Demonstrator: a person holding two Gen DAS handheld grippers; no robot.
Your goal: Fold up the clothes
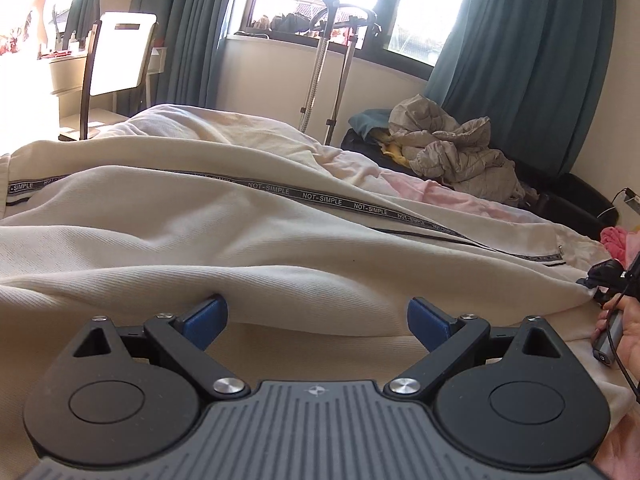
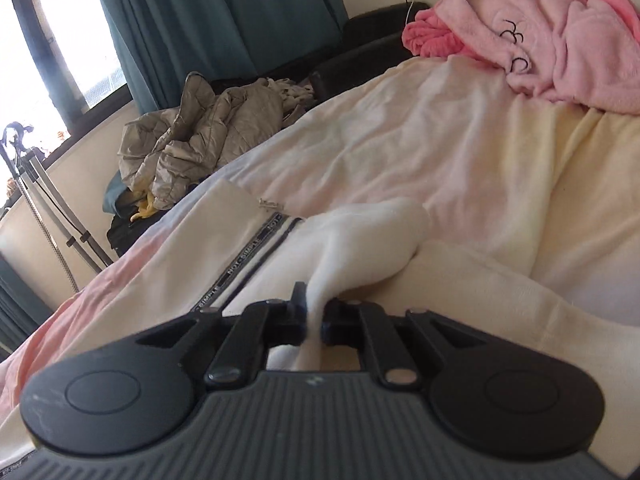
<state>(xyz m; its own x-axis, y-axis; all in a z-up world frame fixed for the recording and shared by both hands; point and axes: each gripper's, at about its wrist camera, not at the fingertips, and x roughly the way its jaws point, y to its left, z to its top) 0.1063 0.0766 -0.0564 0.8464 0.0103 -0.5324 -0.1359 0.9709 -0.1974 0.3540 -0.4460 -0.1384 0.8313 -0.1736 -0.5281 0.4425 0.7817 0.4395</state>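
Note:
A cream zip jacket with black "NOT-SIMPLE" tape along its zipper lies spread on the bed. My left gripper is open, its blue pads on either side of a raised fold at the jacket's near edge. My right gripper is shut on a pinched white fold of the same jacket, close to the zipper tape. The right gripper and the hand holding it show at the right edge of the left wrist view.
A pink fleece garment lies bunched at the bed's far end. A grey quilted jacket is heaped on a black bench beside the bed. A metal stand, teal curtains, window and a chair are beyond.

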